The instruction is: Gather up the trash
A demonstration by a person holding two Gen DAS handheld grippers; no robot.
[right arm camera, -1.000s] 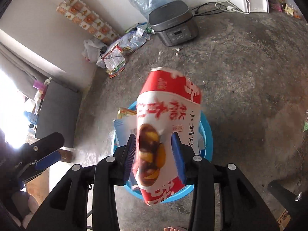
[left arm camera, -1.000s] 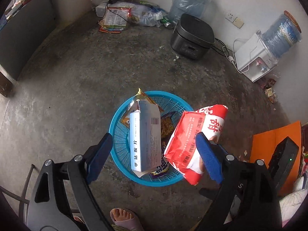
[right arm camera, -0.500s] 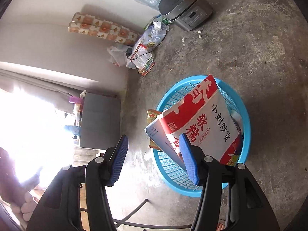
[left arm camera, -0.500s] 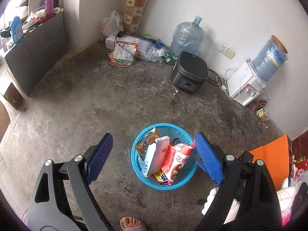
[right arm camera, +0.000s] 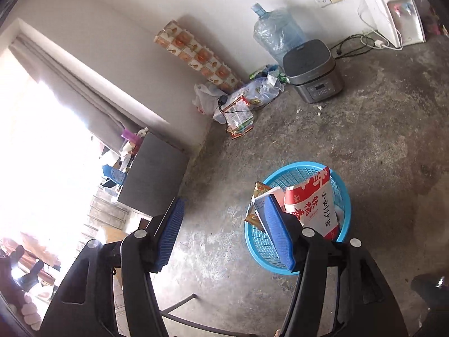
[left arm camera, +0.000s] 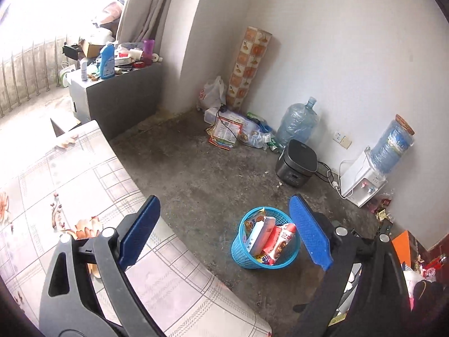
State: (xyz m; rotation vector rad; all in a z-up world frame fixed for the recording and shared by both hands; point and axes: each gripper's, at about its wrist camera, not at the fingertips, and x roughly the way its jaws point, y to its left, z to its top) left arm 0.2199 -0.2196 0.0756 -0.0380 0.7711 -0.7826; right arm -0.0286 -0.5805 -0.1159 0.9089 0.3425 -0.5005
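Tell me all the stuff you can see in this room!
basket: one, blue, on the floor
red-and-white bag: one, standing in the basket
white box: one, in the basket
rice cooker: one, dark grey, by the wall
water jug: one, clear blue, behind the cooker
water dispenser: one, white, blue bottle on top
tablecloth: one, checked, floral
left gripper: fingers opening, nothing between
right gripper: fingers opening, nothing between

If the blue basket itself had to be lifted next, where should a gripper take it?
Probably by the blue basket's rim on its far side, coming down from above. There the thin mesh wall stands bare, while the red-and-white snack bag and white box lean over the near edge.
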